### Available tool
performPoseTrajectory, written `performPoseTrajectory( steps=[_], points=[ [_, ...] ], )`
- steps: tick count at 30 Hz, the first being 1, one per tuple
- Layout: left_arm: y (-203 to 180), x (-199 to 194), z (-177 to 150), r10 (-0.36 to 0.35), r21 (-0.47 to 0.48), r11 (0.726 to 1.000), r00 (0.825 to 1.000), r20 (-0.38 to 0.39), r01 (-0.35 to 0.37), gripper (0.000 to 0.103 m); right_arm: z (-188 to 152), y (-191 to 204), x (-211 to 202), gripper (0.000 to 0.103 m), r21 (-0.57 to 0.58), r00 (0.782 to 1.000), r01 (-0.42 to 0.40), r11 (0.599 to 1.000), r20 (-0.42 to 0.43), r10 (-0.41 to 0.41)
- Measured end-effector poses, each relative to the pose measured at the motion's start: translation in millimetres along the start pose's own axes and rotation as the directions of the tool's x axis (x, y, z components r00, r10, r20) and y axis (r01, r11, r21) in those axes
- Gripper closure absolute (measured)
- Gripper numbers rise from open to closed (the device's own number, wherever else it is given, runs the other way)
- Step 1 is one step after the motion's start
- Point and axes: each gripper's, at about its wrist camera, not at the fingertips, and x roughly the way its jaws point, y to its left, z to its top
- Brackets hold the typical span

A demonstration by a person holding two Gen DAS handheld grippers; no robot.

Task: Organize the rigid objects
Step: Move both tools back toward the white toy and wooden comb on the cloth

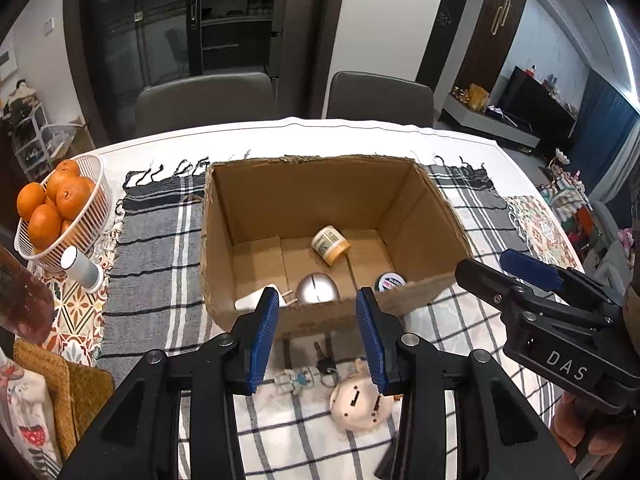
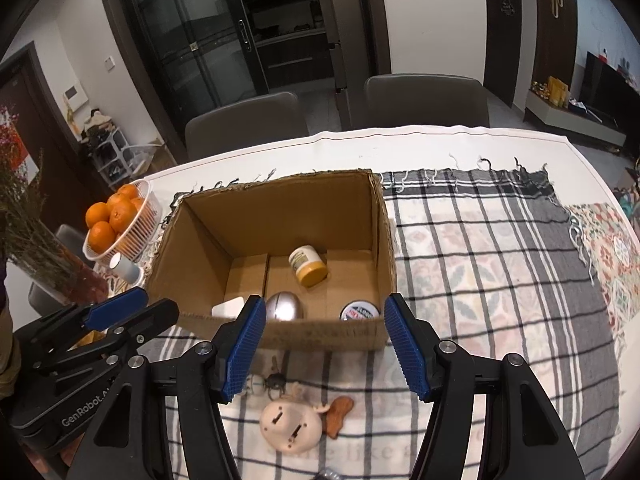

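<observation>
Both grippers hover side by side over the near edge of the table (image 2: 460,140), angled down toward the box. Left gripper (image 1: 317,334): jaws released, gap fairly narrow, nothing between the blue pads (image 1: 262,340). Right gripper (image 2: 325,346): jaws released, wider gap, also empty; a hand (image 1: 588,432) shows on its handle in the left wrist view. Nearest on the checked cloth (image 2: 500,280), below the jaws: a cream round toy (image 2: 290,426) lying with its slotted underside up, a brown piece (image 2: 338,412) touching its right side, and a key bunch (image 1: 322,364) with a small figure charm (image 1: 294,381) just beside it, between toy and box. Next out: open cardboard box (image 2: 280,216) standing on the cloth, flaps cut off, ragged rim. Inside, along the near wall: white flat item (image 2: 228,307) at left, silver oval mouse-like object (image 2: 284,307) in the middle, round tin with printed lid (image 2: 360,312) at right, all partly hidden by the wall. Further back on the box floor: yellow-capped jar (image 2: 308,266) lying on its side, apart from the others. Left of the box, off the cloth: white cylinder (image 1: 82,268) lying beside a white basket (image 1: 102,184) of oranges (image 1: 60,200). Far side of the table: two grey chairs (image 2: 424,98), glass cabinet doors (image 2: 192,40) behind them.
</observation>
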Motion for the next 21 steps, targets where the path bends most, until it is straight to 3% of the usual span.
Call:
performPoseTrajectory(
  steps=[10,21],
  points=[
    [-13.3,-10.5,-27.4,0.008,0.051,0.999,1.000,0.013,-0.009,0.063,-31.7,-5.9,-6.8,0.040,0.030,1.000,-0.017,0.999,-0.010,0.017],
    [-22.1,-2.2,-62.2,-0.005,0.095,0.995,1.000,-0.023,0.008,0.063,-70.2,-12.7,-6.5,0.040,0.046,0.999,0.002,0.999,-0.048,0.001]
  ],
)
